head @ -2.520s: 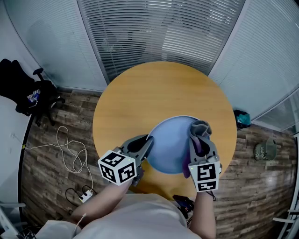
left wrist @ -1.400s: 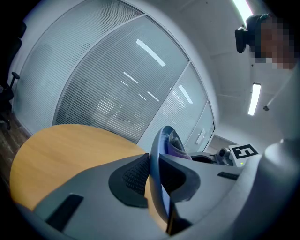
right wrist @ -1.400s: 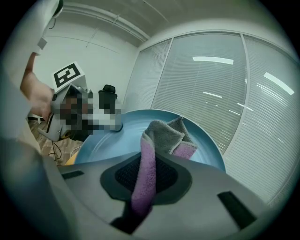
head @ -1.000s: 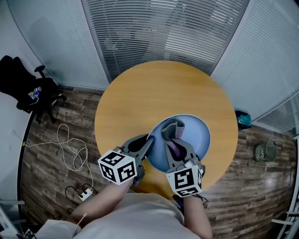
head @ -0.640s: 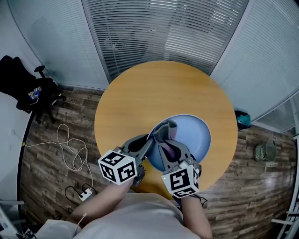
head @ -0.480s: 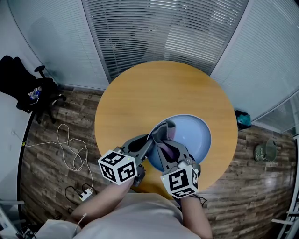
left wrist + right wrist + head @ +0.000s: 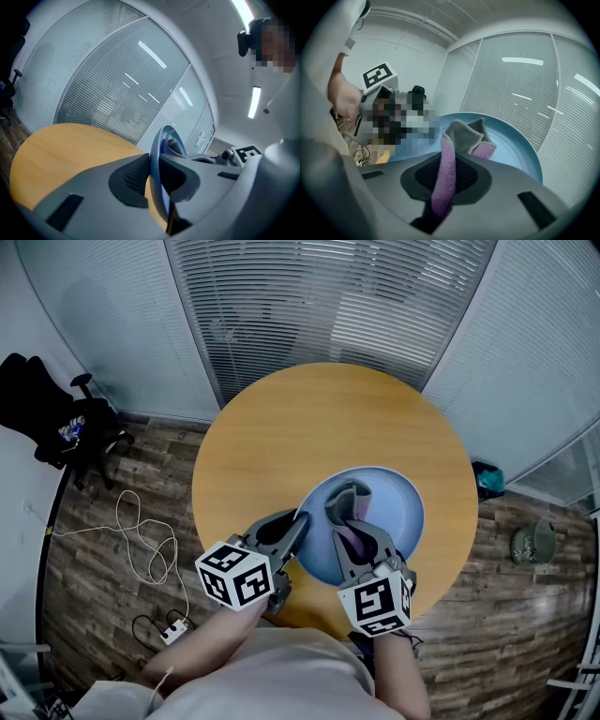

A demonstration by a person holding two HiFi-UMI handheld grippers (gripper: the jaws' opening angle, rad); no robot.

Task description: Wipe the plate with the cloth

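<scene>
The light-blue round plate (image 7: pixel 401 505) is gripped at its near-left rim by the left gripper (image 7: pixel 293 525). Its jaws are narrowed onto the thin edge, with a ribbed pad (image 7: pixel 135 176) seen against one face. The plate is held over the near part of the round wooden table (image 7: pixel 319 423); whether its far edge rests on the wood cannot be told. The grey-and-purple terry cloth (image 7: pixel 465 133) is pinched in the right gripper (image 7: pixel 352 523), whose jaws are closed on a purple fold. The grey bunch is pushed out in front and laid on the plate's inner face, left of centre. A wiping stroke is judged to be in hand. To do it well, the loose bunch should be pressed flat to the surface rather than trailed by its tip, so that the hard jaw tips are kept off the plate. Strokes are best run across the whole face, right side and rim included, with overlap between passes. The rim grip must be kept firm and steady, since any push from the cloth is taken at that single edge. Pressure is therefore better kept moderate, and directed towards the held side.
</scene>
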